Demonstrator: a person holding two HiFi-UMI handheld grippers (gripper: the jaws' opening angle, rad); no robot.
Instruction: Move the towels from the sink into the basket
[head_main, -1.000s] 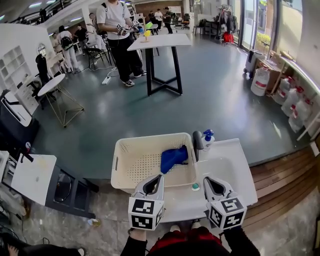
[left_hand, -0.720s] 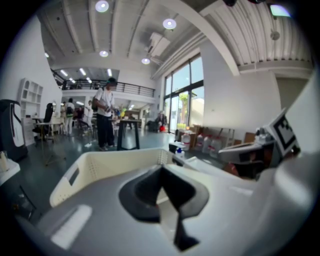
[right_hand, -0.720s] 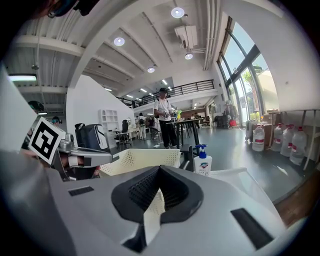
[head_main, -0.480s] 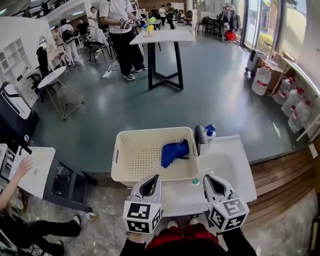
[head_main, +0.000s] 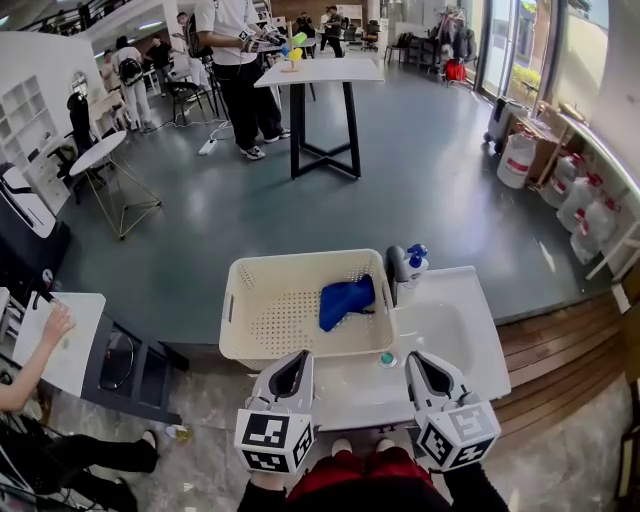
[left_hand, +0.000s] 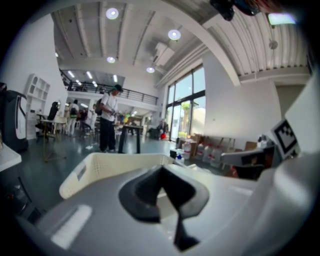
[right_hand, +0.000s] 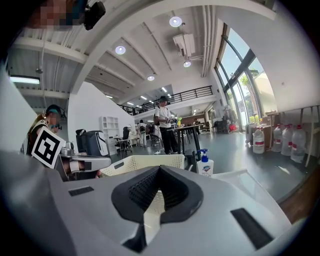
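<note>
The left gripper (head_main: 302, 357) and the right gripper (head_main: 411, 359) are held side by side, each with its jaws pressed together and nothing between them. Just ahead of the left one stands the basket (head_main: 238, 300), with a blue towel (head_main: 345, 300) lying toward its right side. The sink (head_main: 470, 335) lies ahead of the right one, a soap bottle (head_main: 413, 264) at its far left corner.

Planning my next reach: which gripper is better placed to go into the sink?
Right. The right gripper sits directly before the sink, while the left gripper faces the basket, which holds the blue towel. Both have their jaws shut.
</note>
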